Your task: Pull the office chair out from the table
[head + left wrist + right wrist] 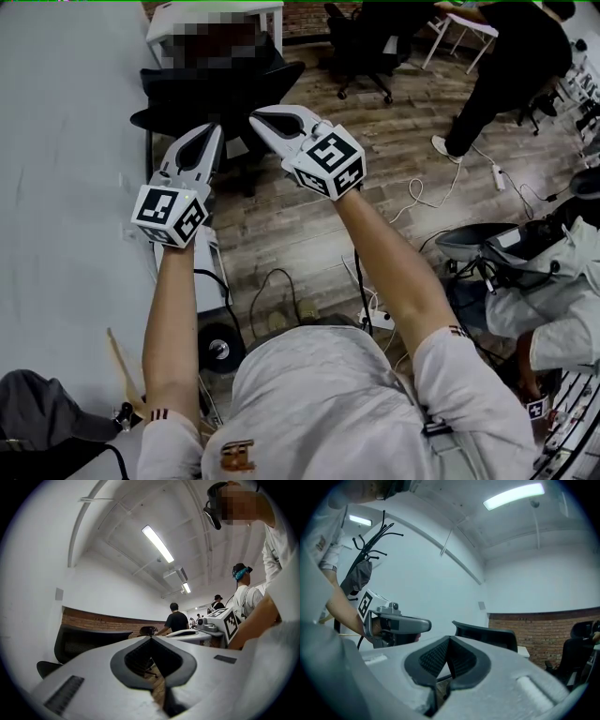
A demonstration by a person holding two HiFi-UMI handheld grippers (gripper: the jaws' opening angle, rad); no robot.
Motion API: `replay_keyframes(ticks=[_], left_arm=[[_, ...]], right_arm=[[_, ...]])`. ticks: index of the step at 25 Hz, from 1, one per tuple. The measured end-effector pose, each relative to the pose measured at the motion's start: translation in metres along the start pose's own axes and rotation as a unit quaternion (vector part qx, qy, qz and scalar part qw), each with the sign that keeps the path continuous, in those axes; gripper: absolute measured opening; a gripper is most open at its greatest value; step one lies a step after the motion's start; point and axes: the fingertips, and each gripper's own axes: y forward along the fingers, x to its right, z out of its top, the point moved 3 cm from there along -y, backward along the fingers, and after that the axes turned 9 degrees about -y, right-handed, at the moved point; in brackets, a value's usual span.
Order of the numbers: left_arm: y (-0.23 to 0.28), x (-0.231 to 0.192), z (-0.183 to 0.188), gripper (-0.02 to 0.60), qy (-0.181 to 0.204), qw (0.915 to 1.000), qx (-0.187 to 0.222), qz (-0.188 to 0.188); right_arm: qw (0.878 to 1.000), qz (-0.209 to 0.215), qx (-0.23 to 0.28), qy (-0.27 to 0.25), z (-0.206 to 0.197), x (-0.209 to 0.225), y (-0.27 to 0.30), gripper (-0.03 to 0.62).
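The black office chair (220, 89) stands at the top left of the head view, close against the white table (66, 187). My left gripper (214, 131) and right gripper (256, 119) are held side by side just short of its backrest, both shut with nothing between the jaws. In the left gripper view the jaws (151, 638) meet tip to tip, and the chair's mesh backrest (89, 641) lies beyond them to the left. In the right gripper view the gripper (449, 639) is likewise shut and empty, with the backrest's top edge (487, 634) just behind it.
Cables and a power strip (380, 319) lie on the wooden floor. A person in black (506, 75) stands at the back right beside another chair (366, 47) and a white table (469, 28). A coat rack (370, 541) stands by the wall.
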Motion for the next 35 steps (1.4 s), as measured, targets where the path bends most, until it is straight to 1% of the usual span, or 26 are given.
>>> replay_keyframes(ticks=[10,13,16,20,35], left_arm=[[0.010,-0.006,0.006,0.000,-0.005,1.0000,-0.002,-0.006],[0.007,0.003,0.002,0.000,-0.003,1.0000,-0.002,-0.008],[-0.003,0.015,-0.004,0.000,-0.002,1.0000,-0.001,-0.010],[-0.014,0.022,-0.012,0.000,-0.001,0.9999,0.003,-0.013],[-0.009,0.023,-0.005,0.000,0.000,0.9999,0.004,-0.017]], right_arm=[[1.000,0.002,-0.004,0.008,0.003,0.003,0.008,0.002],[1.000,0.001,-0.002,0.007,0.002,-0.001,0.000,0.002],[1.000,0.001,-0.001,0.004,-0.001,-0.014,-0.010,0.002],[1.000,0.002,-0.001,0.002,-0.005,-0.028,-0.015,0.002],[1.000,0.005,-0.002,-0.001,0.002,-0.027,-0.014,0.000]])
